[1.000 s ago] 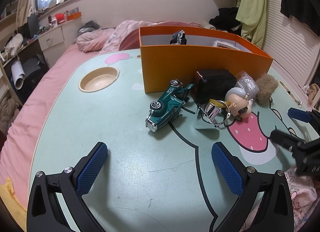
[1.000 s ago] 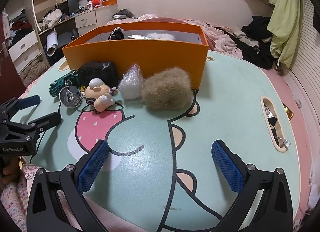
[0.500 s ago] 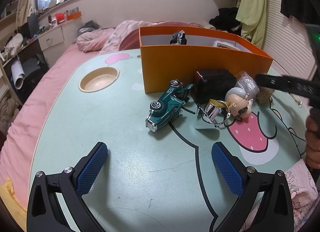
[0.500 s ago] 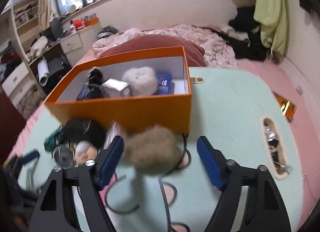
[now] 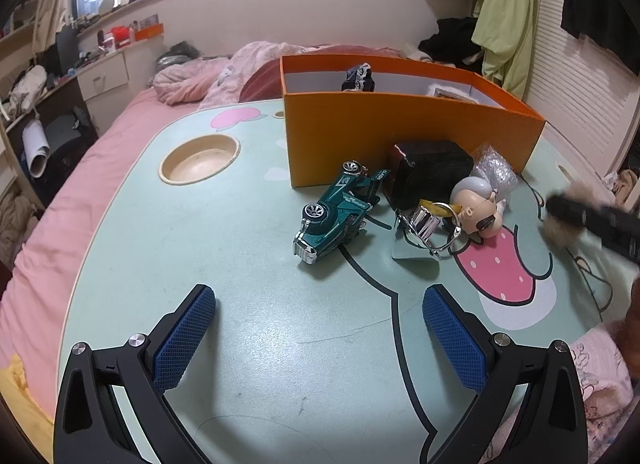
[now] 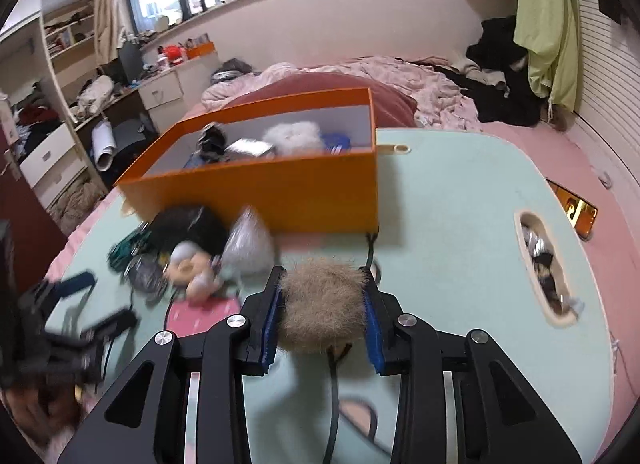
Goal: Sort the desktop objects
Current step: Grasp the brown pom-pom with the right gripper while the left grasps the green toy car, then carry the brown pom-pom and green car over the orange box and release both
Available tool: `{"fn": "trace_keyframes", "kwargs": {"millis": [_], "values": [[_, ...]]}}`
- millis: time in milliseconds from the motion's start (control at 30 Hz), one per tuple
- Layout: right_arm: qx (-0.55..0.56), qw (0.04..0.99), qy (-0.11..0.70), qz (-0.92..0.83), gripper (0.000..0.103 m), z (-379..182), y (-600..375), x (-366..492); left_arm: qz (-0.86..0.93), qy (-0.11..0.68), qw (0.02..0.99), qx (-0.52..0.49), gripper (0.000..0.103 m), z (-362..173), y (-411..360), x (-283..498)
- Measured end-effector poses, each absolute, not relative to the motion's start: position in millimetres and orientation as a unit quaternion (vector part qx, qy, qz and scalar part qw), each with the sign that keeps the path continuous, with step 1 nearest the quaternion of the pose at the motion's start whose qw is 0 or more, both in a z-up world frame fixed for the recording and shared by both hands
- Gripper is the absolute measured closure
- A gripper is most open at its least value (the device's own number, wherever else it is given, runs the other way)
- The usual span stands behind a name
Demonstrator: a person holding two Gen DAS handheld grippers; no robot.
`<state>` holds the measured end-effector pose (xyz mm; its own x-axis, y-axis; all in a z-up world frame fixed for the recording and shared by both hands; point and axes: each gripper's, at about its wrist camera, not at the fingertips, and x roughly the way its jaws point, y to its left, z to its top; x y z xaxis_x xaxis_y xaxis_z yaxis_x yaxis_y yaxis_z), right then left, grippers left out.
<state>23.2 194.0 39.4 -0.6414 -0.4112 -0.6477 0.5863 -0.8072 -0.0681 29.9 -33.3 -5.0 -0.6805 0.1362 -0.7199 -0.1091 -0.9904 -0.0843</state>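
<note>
My right gripper [image 6: 323, 282] has a brown fur ball [image 6: 320, 316] between its blue pads; the jaws are closing and both pads press into the fur, just in front of the orange box [image 6: 280, 199]. In the left wrist view that gripper and ball are a blur at the right edge. My left gripper [image 5: 316, 328] stands open over bare table, with nothing between its fingers. Ahead of it lie a green toy car [image 5: 336, 211], a black box [image 5: 428, 171], a chrome keyring piece [image 5: 424, 223], a doll head [image 5: 480, 203] and a bubble-wrap bag [image 5: 494, 167].
The orange box [image 5: 400, 135] holds several items, among them a white fluffy one [image 6: 296, 135]. The table has a round cup recess [image 5: 200, 159] at the left and an oval slot [image 6: 548, 264] at the right. Pink bedding surrounds the table.
The right gripper moved forward from the near table to the fur ball, and its jaws went from wide open to squeezing it. The left gripper stayed put.
</note>
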Motion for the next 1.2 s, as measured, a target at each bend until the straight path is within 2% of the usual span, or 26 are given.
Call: {"fn": "trace_keyframes", "kwargs": {"millis": [67,133,200,267,467,567,667,700,733,900,1200], "values": [[0.317,0.279,0.148,-0.894,0.067,34,195,28,0.918,-0.034,0.07,-0.389,0.003,-2,-40,30],[0.319,0.28,0.151,-0.893,0.067,33,193,26,0.921,-0.05,0.067,-0.381,0.017,3,-48,27],[0.322,0.28,0.157,-0.891,0.067,31,191,25,0.923,-0.053,0.061,-0.376,0.022,7,-51,20],[0.32,0.281,0.162,-0.89,0.067,30,189,27,0.924,-0.053,0.061,-0.373,0.032,12,-51,12],[0.324,0.288,0.157,-0.887,0.066,30,191,25,0.917,-0.05,0.106,-0.381,0.037,19,-40,-18],[0.325,0.29,0.156,-0.887,0.066,30,191,25,0.9,-0.032,0.111,-0.419,0.053,7,-28,-37],[0.325,0.292,0.156,-0.886,0.066,29,191,23,0.904,0.006,0.095,-0.416,0.062,5,-17,-38],[0.326,0.293,0.155,-0.885,0.066,29,192,23,0.906,0.018,0.095,-0.412,0.073,5,-13,-37],[0.327,0.294,0.154,-0.885,0.066,29,191,24,0.907,0.026,0.098,-0.408,0.078,5,-10,-34],[0.326,0.295,0.157,-0.884,0.066,28,190,24,0.913,0.05,0.101,-0.391,0.078,9,-4,-20],[0.312,0.301,0.164,-0.886,0.066,36,187,29,0.928,-0.017,0.119,-0.352,0.078,34,-34,17]]}}
